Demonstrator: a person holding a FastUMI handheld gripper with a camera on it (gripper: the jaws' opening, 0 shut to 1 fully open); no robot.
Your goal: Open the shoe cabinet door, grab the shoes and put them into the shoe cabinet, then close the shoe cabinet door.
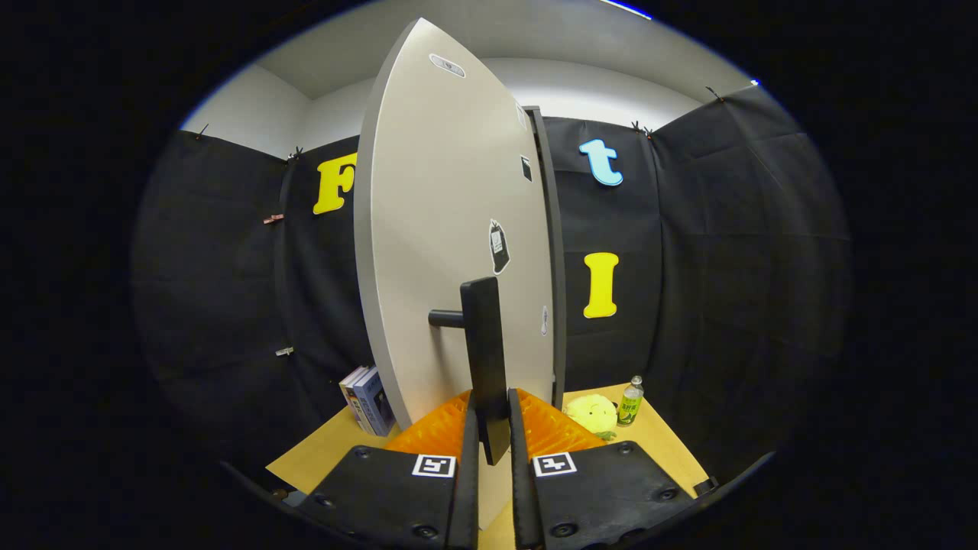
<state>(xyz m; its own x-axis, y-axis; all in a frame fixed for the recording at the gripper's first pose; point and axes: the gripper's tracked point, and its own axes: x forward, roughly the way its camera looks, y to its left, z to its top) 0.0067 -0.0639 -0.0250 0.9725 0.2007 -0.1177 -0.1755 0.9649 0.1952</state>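
Observation:
The shoe cabinet's pale grey door [443,252] stands tall right in front of me, swung partly away from the dark cabinet frame [554,252] on its right edge. A black bar handle [485,359] sticks out from the door on a short post. My gripper [490,416] has its orange fingers [439,431] closed on the lower end of that handle, one on each side. No shoes can be seen.
A wooden tabletop [321,454] carries the cabinet. Some books [368,401] lean left of the door. Right of the cabinet lie a yellow-green plush toy [592,414] and a small green bottle [630,401]. Black cloth walls stand close all round.

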